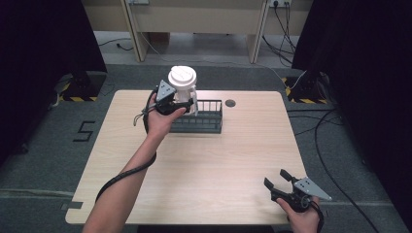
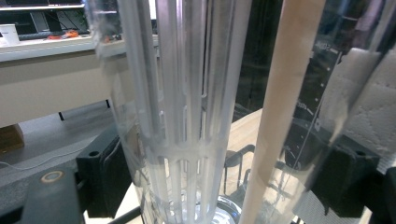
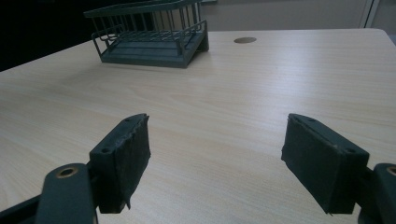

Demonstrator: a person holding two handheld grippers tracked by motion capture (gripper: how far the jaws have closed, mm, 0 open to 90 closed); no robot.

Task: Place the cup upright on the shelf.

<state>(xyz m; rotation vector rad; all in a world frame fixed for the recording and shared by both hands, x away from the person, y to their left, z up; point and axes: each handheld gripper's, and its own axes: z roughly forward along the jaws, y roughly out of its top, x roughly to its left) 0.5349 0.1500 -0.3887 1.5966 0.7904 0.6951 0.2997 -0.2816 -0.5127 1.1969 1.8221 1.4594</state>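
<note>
A clear plastic jug (image 1: 182, 87) with a white round lid is held up in the air over the left end of a dark wire rack (image 1: 208, 122). My left gripper (image 1: 183, 104) is shut on the jug's side. In the left gripper view the jug (image 2: 187, 116) is see-through, with a ribbed white insert and printed scale marks, and a black pad presses on each side of it. My right gripper (image 1: 276, 178) rests open near the table's front right corner, with nothing between its pads (image 3: 126, 154).
The rack (image 3: 149, 37) stands at the back middle of the light wooden table (image 1: 204, 170). A round cable hole (image 1: 230, 103) lies just right of the rack. Cables and black stand bases lie on the floor beyond the table's edges.
</note>
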